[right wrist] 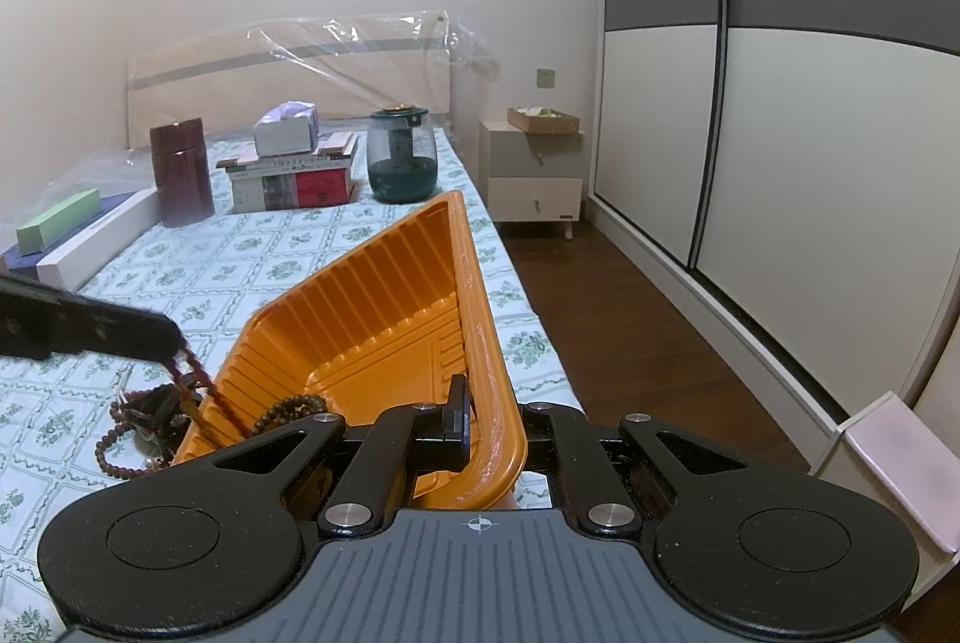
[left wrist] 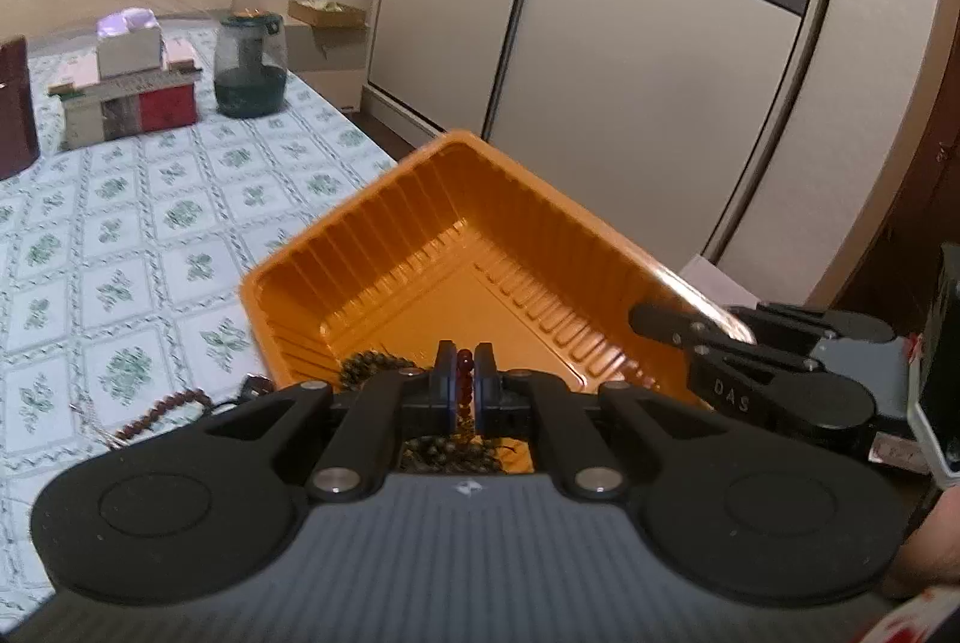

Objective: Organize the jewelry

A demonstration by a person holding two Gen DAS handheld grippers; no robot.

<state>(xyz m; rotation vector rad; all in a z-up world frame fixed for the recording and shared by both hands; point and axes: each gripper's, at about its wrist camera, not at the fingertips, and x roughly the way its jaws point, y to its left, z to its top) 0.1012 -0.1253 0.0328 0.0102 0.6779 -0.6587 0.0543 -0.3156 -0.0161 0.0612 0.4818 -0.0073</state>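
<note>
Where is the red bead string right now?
The red bead string is pinched in the left tongs, hanging over the near edge of the orange tray on the bed.

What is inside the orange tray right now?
The orange tray holds a dark bead strand near its front corner; the rest of its visible floor is bare. The left gripper and right gripper hide the nearest part.

tray: ribbed orange plastic tray (right wrist: 384, 307), tilted up off the bed, near rim clamped
red beads: dark red bead strand (left wrist: 464, 379), pinched, dangling over the tray's near edge
brown beads: dark brown bead bracelet (right wrist: 288, 410) inside the tray
leftovers: reddish-brown bead loop (right wrist: 114, 454) on the bedsheet beside the tray
</note>
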